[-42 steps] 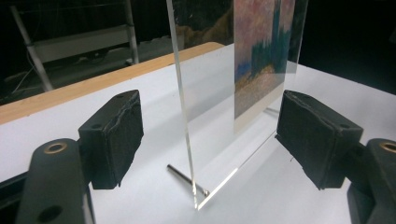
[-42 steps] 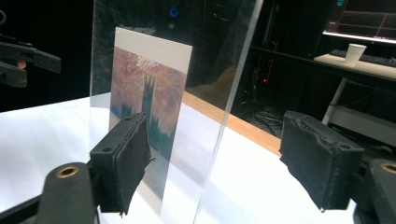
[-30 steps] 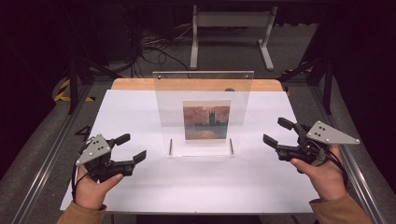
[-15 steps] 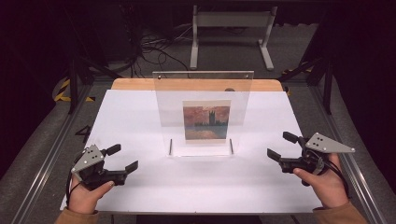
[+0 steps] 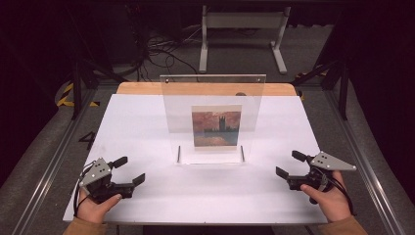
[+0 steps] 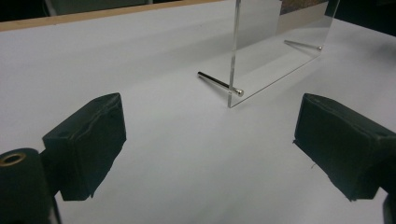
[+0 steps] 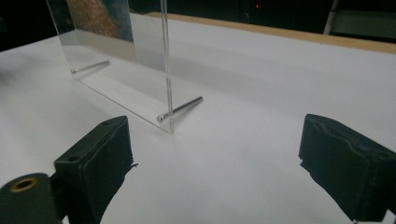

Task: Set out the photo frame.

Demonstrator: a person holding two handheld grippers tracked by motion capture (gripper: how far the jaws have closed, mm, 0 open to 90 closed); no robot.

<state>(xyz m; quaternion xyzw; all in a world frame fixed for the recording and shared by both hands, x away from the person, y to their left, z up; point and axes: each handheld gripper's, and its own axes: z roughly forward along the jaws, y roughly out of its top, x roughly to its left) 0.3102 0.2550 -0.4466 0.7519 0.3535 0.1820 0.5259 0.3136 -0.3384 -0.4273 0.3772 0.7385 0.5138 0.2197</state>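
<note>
Both claws, left claw [image 5: 129, 170] and right claw [image 5: 289, 164], gape empty, flanking the acrylic frame [image 5: 213, 120] at twelve o'clock. The high view shows its painting [image 5: 216, 126]. The left gripper view shows a metal pin [image 6: 219, 83] through the frame's base.

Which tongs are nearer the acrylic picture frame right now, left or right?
Left, though only slightly. The left tongs sit off the acrylic picture frame's near left corner, jaws open; the right tongs sit off its near right corner, jaws open, a bit farther out.

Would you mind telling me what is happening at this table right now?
A person holds a two-jaw gripper in each hand over a white table. A clear acrylic picture frame stands upright in the middle on metal pins, with a small painting inside. The left gripper and right gripper are both open, low near the front edge on either side, touching nothing.
</note>
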